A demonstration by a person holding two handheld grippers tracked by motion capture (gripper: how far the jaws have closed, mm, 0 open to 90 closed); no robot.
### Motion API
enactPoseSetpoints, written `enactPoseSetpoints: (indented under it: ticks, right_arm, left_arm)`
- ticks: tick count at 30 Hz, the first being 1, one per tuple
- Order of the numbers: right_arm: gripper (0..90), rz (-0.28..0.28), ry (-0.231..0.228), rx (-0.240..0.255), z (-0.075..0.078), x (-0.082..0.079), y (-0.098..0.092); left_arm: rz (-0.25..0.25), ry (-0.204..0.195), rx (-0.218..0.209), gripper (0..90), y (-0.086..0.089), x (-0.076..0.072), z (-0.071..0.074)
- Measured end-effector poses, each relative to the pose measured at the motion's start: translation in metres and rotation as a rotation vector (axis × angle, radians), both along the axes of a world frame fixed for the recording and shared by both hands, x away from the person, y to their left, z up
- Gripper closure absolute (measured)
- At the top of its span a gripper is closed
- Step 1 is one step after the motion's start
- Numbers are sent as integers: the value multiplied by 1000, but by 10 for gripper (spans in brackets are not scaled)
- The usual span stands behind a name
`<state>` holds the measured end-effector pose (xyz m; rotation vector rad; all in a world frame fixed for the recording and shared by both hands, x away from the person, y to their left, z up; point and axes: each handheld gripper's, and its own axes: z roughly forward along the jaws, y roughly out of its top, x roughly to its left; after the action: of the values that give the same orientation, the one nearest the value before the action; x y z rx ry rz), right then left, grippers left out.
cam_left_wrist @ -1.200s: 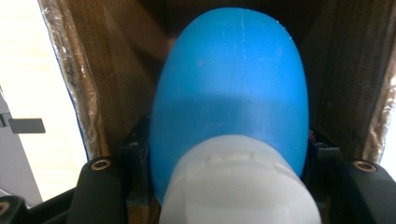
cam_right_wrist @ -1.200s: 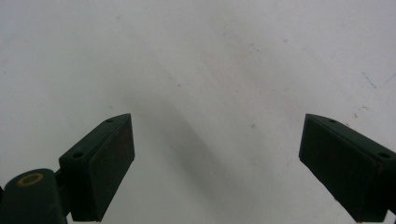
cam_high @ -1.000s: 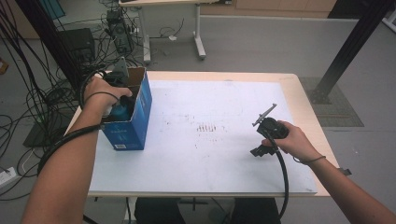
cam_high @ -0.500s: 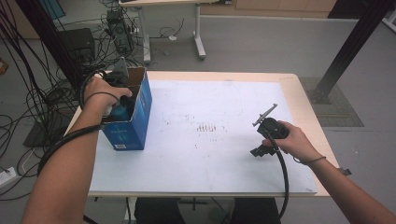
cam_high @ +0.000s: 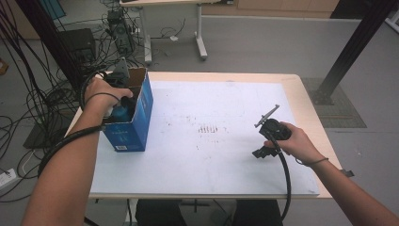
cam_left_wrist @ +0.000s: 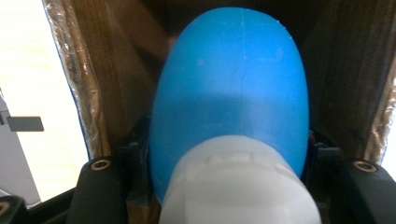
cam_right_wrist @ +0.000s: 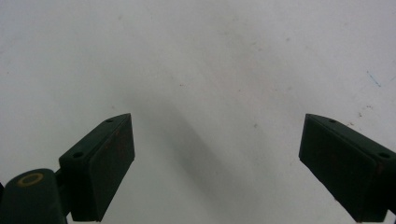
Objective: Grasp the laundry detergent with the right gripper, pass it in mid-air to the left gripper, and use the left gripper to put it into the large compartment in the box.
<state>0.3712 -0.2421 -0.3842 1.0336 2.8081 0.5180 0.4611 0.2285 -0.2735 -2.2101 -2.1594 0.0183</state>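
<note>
Nothing moved, left gripper (cam_left_wrist: 229, 186) clamps blue bottle (cam_left_wrist: 231, 93) inside box (cam_high: 141, 110), right gripper (cam_right_wrist: 217, 163) wide, empty

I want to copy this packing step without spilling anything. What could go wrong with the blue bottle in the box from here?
1. The left gripper clamps the smooth, rounded blue plastic bottle with a white cap; such a curved surface might slip between the pads.
2. The open blue cardboard box stands near the white table's left edge, unbraced; a sideways pull may tip or push it off.
3. The right gripper hovers open above the table, far from the box, so it cannot steady it.
</note>
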Motion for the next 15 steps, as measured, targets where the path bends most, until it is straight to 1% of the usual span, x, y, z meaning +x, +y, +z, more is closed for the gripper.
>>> enactPoseSetpoints:
  ticks: [15]
  right_arm:
    - [105,3,5,-5,-1,0,2]
  left_arm:
    - [1,3,-4,371,1,0,0]
